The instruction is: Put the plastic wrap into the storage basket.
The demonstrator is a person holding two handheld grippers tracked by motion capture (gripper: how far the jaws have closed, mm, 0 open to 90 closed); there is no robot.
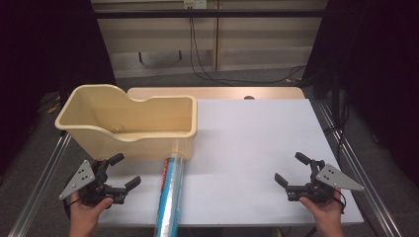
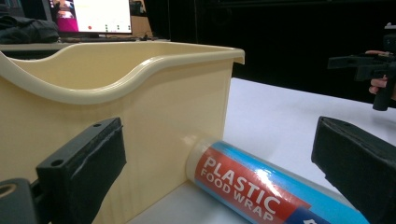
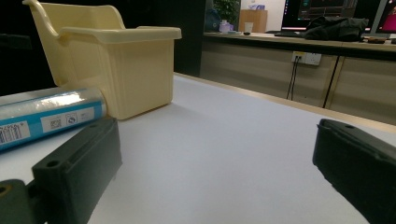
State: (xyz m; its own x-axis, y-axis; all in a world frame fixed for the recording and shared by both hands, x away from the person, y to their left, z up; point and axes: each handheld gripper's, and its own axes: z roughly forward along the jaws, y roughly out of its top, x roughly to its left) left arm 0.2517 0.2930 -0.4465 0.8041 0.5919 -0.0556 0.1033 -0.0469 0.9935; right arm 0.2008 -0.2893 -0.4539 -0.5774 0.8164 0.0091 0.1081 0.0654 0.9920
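We judge the work barely begun: the roll of plastic food wrap [image 1: 171,195] lies on the white bench [image 1: 257,148], one end touching the outer wall of the cream bin [image 1: 129,122], not inside it. Our left claw [image 1: 120,174] and right claw [image 1: 291,172] both stand released and empty, so grasping and placing the roll remain.

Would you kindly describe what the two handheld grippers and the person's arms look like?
Both the left gripper and the right gripper are black, each with two blocky jaws with flat pads and a grey three-cornered plate with small holes on top. The forearms are bare, with no sleeves in view.
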